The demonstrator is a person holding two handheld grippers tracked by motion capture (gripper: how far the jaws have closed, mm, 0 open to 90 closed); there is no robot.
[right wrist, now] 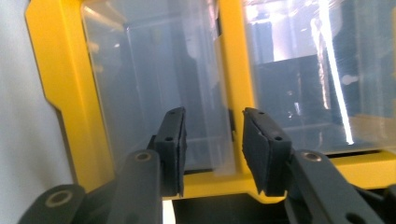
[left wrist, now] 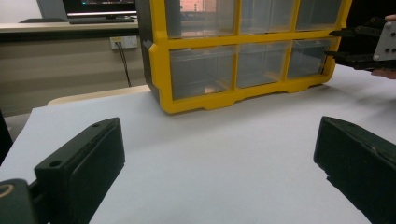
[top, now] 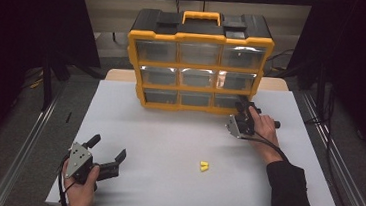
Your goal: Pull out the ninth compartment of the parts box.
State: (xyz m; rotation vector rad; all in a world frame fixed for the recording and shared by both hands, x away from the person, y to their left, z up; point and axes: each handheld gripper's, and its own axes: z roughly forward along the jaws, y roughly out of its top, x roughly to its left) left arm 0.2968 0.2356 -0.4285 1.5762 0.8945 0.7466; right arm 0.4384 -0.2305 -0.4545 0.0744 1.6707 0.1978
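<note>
The right claw was seen at the organiser's bottom-right drawer, jaws part-closed around its front edge (contact could not be confirmed). No drawer was pulled out. The left claw lay wide open, empty, well before the organiser; yellow pieces waited nearby.

The drawer cabinet is standing at the far middle of the counter. The right hand-held gripper is reaching its lower right drawer. The left hand-held gripper is resting near the front left corner, and a small piece is lying between them, toward the front.
</note>
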